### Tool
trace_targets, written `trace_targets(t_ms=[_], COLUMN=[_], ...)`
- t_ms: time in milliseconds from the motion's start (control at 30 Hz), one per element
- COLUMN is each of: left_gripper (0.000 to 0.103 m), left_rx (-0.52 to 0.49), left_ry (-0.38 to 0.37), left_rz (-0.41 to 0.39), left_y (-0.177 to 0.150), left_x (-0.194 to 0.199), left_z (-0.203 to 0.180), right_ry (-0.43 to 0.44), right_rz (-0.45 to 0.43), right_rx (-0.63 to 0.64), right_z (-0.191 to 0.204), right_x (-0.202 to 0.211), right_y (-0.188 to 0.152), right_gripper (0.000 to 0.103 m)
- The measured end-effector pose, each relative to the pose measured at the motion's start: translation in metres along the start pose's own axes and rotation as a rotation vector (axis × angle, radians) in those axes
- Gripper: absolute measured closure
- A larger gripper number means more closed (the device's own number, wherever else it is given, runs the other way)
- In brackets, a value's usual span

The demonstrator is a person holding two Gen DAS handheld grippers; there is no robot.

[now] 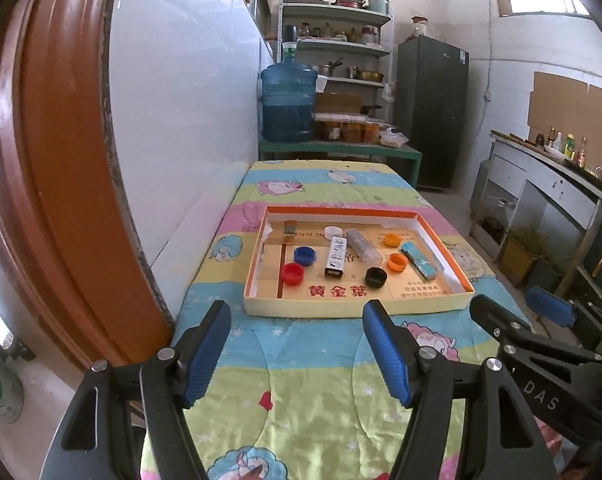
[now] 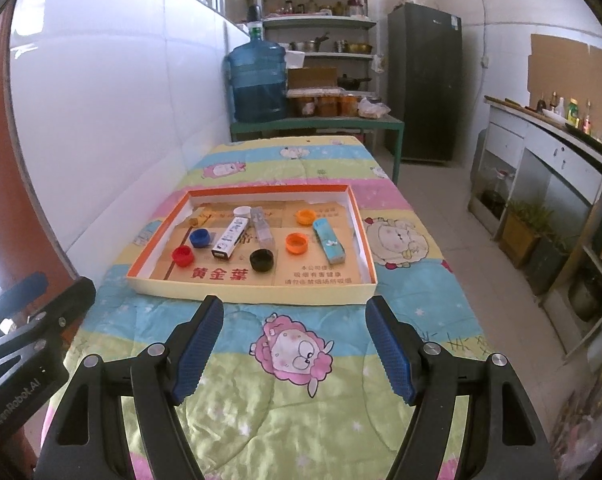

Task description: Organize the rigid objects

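Observation:
A shallow cardboard tray with an orange rim lies on the quilted table. Inside it are a red cap, a blue cap, a black cap, two orange caps, a white cap, a white box, a clear tube and a teal box. My left gripper and right gripper hover open in front of the tray's near wall, holding nothing.
A brown door frame stands close on the left. Beyond the table are a blue water jug, a green bench, shelves and a dark fridge. A counter with bottles runs along the right, with tiled floor between.

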State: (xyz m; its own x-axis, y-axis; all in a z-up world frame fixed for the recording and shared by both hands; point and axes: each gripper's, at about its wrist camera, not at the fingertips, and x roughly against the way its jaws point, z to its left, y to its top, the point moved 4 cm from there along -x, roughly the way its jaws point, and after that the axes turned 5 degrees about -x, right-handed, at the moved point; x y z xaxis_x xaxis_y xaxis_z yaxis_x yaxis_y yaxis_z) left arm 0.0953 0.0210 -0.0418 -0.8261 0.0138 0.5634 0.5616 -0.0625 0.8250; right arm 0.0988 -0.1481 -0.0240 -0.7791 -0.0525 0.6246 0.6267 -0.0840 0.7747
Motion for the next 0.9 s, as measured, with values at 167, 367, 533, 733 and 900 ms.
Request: trace_targets(t_ms=[167, 367, 533, 733, 900], left_gripper=[0.040, 0.041, 0.041, 0.041, 0.041], left_rx=[0.020, 0.039, 0.028, 0.015, 0.012], left_ry=[-0.013, -0.016, 0.003, 0.002, 0.003], left_rz=[0.010, 0.008, 0.013, 0.017, 0.012], left_y=[-0.001, -0.002, -0.004, -0.007, -0.006], left_x=[0.006, 0.012, 0.012, 0.013, 0.014], left_z=[0.001, 0.005, 0.003, 0.001, 0.001], right_ry=[0.007, 0.000, -0.016, -0.032, -0.032], right_rz=[-0.025, -0.043, -0.048, -0.044, -0.041], right_rx=[0.011, 0.024, 0.029, 0.031, 0.031], right_z=[0.004, 0.007, 0.008, 0.009, 0.009], right_x=[0.012, 0.022, 0.026, 0.026, 0.025], right_y=[0.002, 0.002, 0.001, 0.001, 0.001], right_gripper=[0.028, 0.028, 0.028, 0.028, 0.028])
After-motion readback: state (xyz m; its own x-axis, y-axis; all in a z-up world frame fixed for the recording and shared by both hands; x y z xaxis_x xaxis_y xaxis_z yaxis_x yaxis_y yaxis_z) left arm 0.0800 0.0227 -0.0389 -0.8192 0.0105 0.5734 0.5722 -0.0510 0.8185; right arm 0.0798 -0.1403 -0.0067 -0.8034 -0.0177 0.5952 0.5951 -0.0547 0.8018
